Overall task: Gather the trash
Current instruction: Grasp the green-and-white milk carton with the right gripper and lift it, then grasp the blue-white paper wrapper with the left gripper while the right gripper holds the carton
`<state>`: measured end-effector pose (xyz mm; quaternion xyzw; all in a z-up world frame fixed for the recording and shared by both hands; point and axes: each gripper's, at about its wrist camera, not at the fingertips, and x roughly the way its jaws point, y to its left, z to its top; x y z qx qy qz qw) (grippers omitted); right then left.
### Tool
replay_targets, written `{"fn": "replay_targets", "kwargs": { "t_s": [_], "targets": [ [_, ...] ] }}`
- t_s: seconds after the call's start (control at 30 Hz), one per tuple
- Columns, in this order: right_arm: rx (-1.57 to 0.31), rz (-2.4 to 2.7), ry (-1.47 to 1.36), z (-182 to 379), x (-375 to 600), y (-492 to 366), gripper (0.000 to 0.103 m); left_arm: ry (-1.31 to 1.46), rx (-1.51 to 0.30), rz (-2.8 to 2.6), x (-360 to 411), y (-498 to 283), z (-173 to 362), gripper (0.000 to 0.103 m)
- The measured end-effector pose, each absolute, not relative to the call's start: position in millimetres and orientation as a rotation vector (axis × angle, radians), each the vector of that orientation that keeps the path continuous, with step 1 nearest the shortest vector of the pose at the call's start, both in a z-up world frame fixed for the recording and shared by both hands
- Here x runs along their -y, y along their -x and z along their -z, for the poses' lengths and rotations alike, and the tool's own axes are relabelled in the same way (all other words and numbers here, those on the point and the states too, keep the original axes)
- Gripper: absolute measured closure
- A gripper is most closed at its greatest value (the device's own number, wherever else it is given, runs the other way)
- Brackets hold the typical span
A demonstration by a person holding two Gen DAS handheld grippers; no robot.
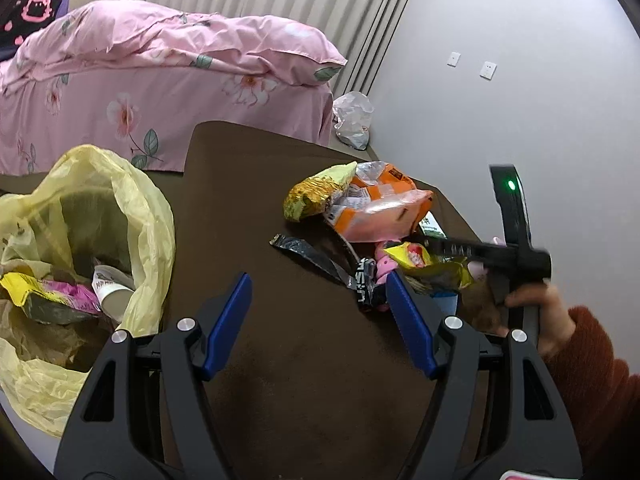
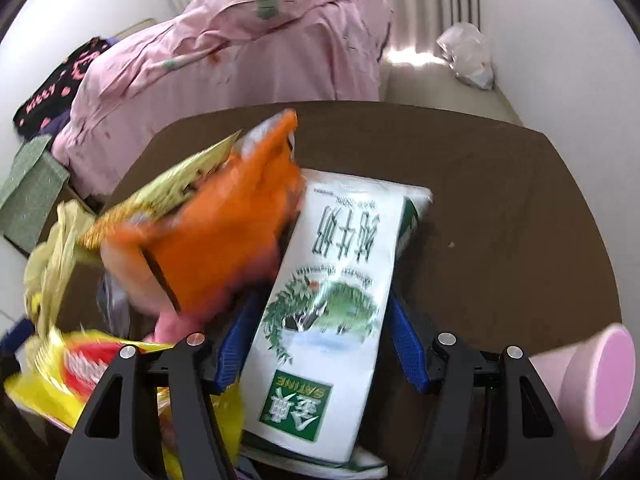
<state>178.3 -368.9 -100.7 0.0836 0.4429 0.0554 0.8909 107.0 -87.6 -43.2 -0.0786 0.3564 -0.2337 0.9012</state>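
A pile of trash lies on the dark brown table [image 1: 288,340]: an orange wrapper [image 1: 376,208], a gold-yellow wrapper [image 1: 312,194], a black strip [image 1: 308,252] and a yellow-red packet [image 1: 416,256]. My left gripper [image 1: 320,292] is open and empty, just left of the pile. A yellow trash bag [image 1: 100,216] with wrappers inside stands to its left. My right gripper [image 2: 316,312] has its blue fingers on both sides of a white and green milk carton [image 2: 332,280] lying flat; whether they press it is unclear. The orange wrapper [image 2: 216,232] lies against the carton's left side.
A bed with a pink floral cover [image 1: 140,80] stands behind the table. A white plastic bag [image 1: 352,120] lies on the floor by the wall. A pink cup [image 2: 592,384] lies at the table's right edge. A yellow-red packet [image 2: 76,368] is at lower left.
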Motion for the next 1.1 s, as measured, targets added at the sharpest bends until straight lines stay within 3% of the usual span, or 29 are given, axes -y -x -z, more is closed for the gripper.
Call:
{"fn": "replay_targets", "kwargs": {
  "t_s": [0.07,0.3,0.73,0.87,1.1],
  "targets": [
    [-0.902,-0.116,-0.147,97.3,366.6,-162.6,0.054,0.160,-0.732,0.490,87.1,-105.2,42.2,0.037],
    [-0.878,-0.094,-0.052,90.6,373.1,-92.2,0.054,0.134,-0.724,0.554,98.1,-97.7,38.9,0.037],
    [-0.864,-0.029,-0.176,100.2,414.8,-0.8,0.054,0.036,-0.816,0.780,175.8,-86.3,37.0,0.037],
    [-0.820,-0.090,-0.234,93.3,418.9,12.0,0.041,-0.002,-0.848,0.777,191.5,-81.9,41.8,0.037],
    [-0.848,-0.083,-0.141,76.1,420.9,-5.3,0.041,-0.093,-0.851,0.758,201.8,-70.7,46.7,0.037]
  ]
}}
